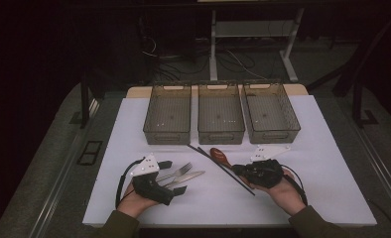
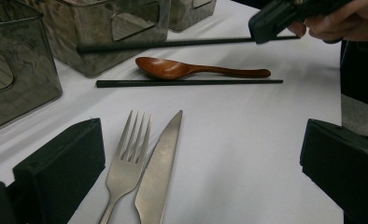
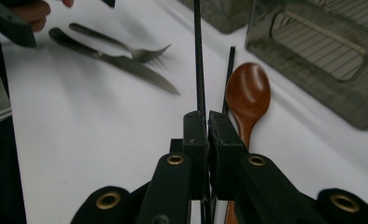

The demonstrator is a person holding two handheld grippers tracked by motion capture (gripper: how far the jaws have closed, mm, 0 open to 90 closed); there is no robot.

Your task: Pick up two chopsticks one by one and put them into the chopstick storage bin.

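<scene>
Right tongs (image 3: pixel 206 122) pinching black chopstick (image 3: pixel 199 56) by one end, far end pointing toward bins (image 1: pixel 221 111).

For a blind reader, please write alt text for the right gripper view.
The right gripper is shut on a black chopstick. Beside it on the white table lie a wooden spoon and a second chopstick; a fork and knife lie farther off.

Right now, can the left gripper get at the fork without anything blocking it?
Probably yes. The left gripper stands open with the fork lying between its jaws. Only the knife crowds it, its blade seeming to touch the fork's side, so both might get pinched together.
</scene>
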